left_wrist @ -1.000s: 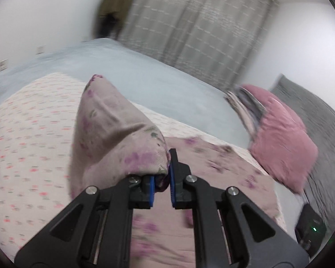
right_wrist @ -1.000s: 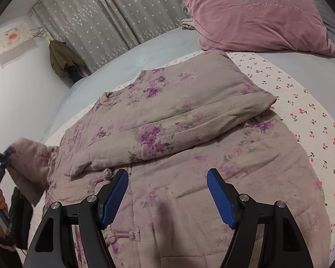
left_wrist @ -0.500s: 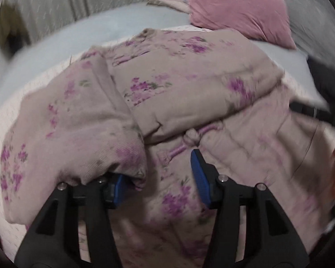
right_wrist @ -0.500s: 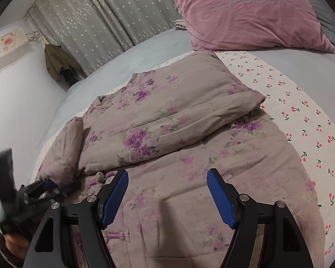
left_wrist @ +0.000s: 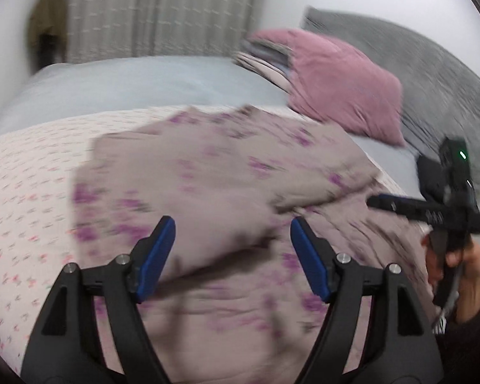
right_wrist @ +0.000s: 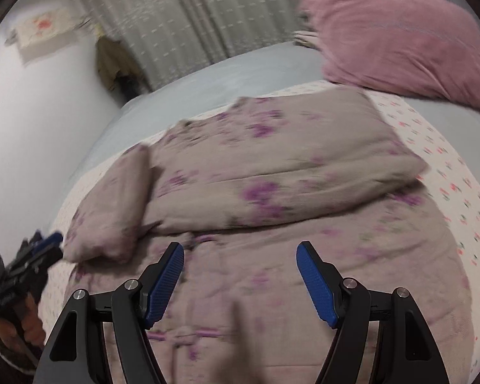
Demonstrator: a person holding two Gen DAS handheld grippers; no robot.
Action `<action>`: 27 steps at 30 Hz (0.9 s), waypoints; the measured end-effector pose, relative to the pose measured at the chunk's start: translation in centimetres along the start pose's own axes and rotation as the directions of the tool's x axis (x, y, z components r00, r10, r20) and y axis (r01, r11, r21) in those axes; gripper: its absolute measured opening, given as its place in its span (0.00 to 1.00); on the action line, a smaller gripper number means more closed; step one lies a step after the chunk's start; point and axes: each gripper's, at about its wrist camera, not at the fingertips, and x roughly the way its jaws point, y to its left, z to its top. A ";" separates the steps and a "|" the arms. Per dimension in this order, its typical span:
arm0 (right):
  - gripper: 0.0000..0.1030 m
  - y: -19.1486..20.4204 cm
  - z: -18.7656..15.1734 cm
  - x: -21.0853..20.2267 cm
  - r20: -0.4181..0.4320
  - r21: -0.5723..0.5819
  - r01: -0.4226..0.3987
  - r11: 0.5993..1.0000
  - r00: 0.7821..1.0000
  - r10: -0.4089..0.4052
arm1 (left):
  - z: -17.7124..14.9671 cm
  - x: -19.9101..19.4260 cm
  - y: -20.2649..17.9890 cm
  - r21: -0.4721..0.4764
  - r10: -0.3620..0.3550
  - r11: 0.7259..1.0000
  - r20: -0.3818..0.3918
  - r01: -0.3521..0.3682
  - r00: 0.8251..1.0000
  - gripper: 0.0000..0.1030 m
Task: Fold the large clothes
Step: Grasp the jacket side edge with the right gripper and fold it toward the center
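A padded mauve jacket with purple flowers (right_wrist: 288, 172) lies spread on the bed, both sleeves folded in over its chest. The left sleeve (right_wrist: 112, 204) rests across the jacket's left side. The jacket also shows blurred in the left wrist view (left_wrist: 208, 185). My left gripper (left_wrist: 232, 249) is open and empty, above the jacket's lower front. My right gripper (right_wrist: 240, 275) is open and empty, above the jacket's lower front with its knot buttons. The left gripper shows at the left edge of the right wrist view (right_wrist: 32, 256); the right one shows in the left wrist view (left_wrist: 432, 211).
A cherry-print sheet (right_wrist: 457, 192) lies under the jacket on a pale blue bedspread (right_wrist: 208, 83). A pink pillow (right_wrist: 400, 38) and a grey headboard (left_wrist: 432, 73) stand at the bed's head. Grey curtains (right_wrist: 192, 16) and a hanging coat (right_wrist: 112, 60) are behind.
My left gripper carried the sleeve over the jacket, opened and let it go, then drew back. The sleeve now lies folded on the jacket. My right gripper stayed open above the hem.
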 end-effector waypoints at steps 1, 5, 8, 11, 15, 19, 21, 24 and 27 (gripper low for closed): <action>0.72 1.9 0.0 0.4 -0.007 -0.050 -0.012 0.999 1.000 0.011 | 0.0 -0.2 1.1 -0.029 0.008 1.000 0.011 -0.008 1.000 0.72; 0.72 10.7 -0.8 2.6 -0.039 -0.311 -0.039 0.950 0.999 0.029 | -0.3 -0.7 5.7 -0.147 0.096 0.985 0.029 -0.090 0.995 0.72; 0.71 17.7 -2.2 4.9 -0.035 -0.537 -0.012 0.844 0.999 -0.008 | -0.9 -0.9 9.2 -0.244 0.105 0.965 0.022 -0.097 0.994 0.72; 0.70 23.0 -3.9 8.3 0.016 -0.714 0.095 0.693 0.993 -0.120 | -1.8 -0.4 11.3 -0.315 0.116 0.942 -0.004 -0.112 0.993 0.72; 0.27 25.5 -3.9 11.8 0.061 -0.798 0.169 0.578 0.978 -0.202 | -2.3 -0.1 12.6 -0.363 0.116 0.925 -0.009 -0.111 0.993 0.72; 0.19 23.0 1.2 9.1 0.025 -0.638 0.073 0.767 0.997 -0.074 | -2.4 -0.3 12.9 -0.368 0.110 0.925 0.014 -0.097 0.994 0.72; 0.19 19.4 4.6 6.8 0.054 -0.480 0.041 0.876 0.998 -0.017 | -2.5 0.1 12.5 -0.357 0.101 0.930 0.005 -0.092 0.995 0.72; 0.19 12.3 7.8 4.7 0.076 -0.225 0.013 0.974 0.997 0.004 | -2.6 0.8 11.6 -0.324 0.096 0.941 -0.015 -0.095 0.995 0.71; 0.31 2.9 7.4 4.4 0.016 0.067 -0.064 0.996 0.998 0.063 | -2.6 1.5 10.8 -0.294 0.101 0.950 -0.029 -0.105 0.994 0.71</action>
